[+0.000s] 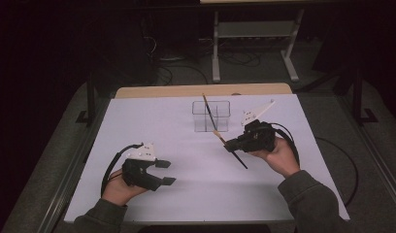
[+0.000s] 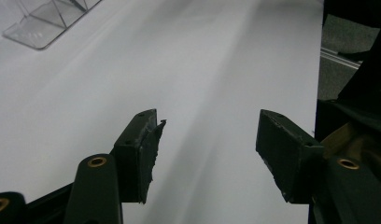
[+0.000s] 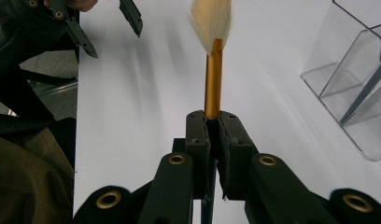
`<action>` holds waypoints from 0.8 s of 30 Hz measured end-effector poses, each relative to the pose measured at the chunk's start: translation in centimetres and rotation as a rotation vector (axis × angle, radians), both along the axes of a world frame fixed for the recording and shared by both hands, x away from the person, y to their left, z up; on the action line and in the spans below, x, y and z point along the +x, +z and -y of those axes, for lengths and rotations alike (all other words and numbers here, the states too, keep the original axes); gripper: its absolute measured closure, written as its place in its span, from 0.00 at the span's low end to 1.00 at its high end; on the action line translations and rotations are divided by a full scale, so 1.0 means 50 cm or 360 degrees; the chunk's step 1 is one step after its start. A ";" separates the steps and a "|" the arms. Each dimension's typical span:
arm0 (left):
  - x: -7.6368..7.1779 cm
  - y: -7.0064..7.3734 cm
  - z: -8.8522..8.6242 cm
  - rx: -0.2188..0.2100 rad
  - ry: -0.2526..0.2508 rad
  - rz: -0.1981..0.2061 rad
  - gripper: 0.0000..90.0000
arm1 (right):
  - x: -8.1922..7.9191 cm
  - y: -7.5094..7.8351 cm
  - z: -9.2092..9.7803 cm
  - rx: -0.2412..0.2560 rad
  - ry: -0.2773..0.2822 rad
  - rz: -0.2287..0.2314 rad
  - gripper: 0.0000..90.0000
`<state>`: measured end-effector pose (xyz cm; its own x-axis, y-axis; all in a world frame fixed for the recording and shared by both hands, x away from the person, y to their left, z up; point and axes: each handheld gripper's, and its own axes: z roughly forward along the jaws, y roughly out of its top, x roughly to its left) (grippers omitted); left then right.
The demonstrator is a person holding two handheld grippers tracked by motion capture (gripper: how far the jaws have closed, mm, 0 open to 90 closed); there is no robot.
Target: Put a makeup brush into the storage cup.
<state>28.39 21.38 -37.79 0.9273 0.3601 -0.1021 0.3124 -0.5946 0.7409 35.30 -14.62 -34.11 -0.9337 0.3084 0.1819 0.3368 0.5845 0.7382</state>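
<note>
Clamping the brush [image 3: 213,70] just below its gold ferrule, my right gripper [image 3: 213,135] holds it above the white table [image 1: 186,160], beside the clear holder [image 1: 210,116] containing a second brush [image 1: 208,109]. My left gripper [image 2: 205,144] hovers wide open, fingers [image 2: 142,149] empty.

Left gripper [image 2: 207,149] above the white table [image 2: 216,56], its two black jaws rising from the bottom edge and standing wide apart with bare surface between them. The pad [image 2: 149,154] of the left-hand jaw is ragged along its inner edge. A clear plastic holder [image 2: 44,25] stands near the table's far corner, at upper left. The table's right edge borders a dark floor [image 2: 347,35].
</note>
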 end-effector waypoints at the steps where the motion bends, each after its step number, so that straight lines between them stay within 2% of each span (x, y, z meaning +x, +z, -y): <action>1: 0.000 -0.002 -0.001 -0.0006 0.0003 -0.0003 0.42 | 0.002 0.001 0.000 0.0000 -0.0002 0.0007 0.92; 5: 0.000 -0.006 -0.006 0.0007 0.0018 -0.0002 0.41 | 0.009 0.003 0.003 0.0000 -0.0004 0.0017 0.92; 6: -0.001 -0.008 -0.007 0.0007 0.0029 -0.0013 0.40 | 0.009 0.003 0.003 0.0013 -0.0019 -0.0005 0.92; 7: -0.001 -0.011 -0.008 0.0009 0.0030 -0.0012 0.40 | 0.014 0.002 0.004 0.0006 -0.0017 0.0012 0.92; 12: 0.000 -0.019 -0.009 0.0015 0.0037 -0.0020 0.39 | 0.022 0.002 0.005 0.0012 -0.0040 -0.0012 0.92; 14: 0.001 -0.020 -0.010 0.0018 0.0035 -0.0015 0.39 | 0.027 0.001 0.007 0.0005 -0.0037 0.0010 0.92; 18: 0.001 -0.020 -0.013 0.0011 0.0044 -0.0006 0.38 | 0.030 0.005 0.007 0.0014 -0.0063 -0.0023 0.92; 24: -0.001 -0.020 -0.021 -0.0011 0.0067 -0.0004 0.37 | 0.038 0.009 0.006 0.0000 -0.0070 0.0011 0.92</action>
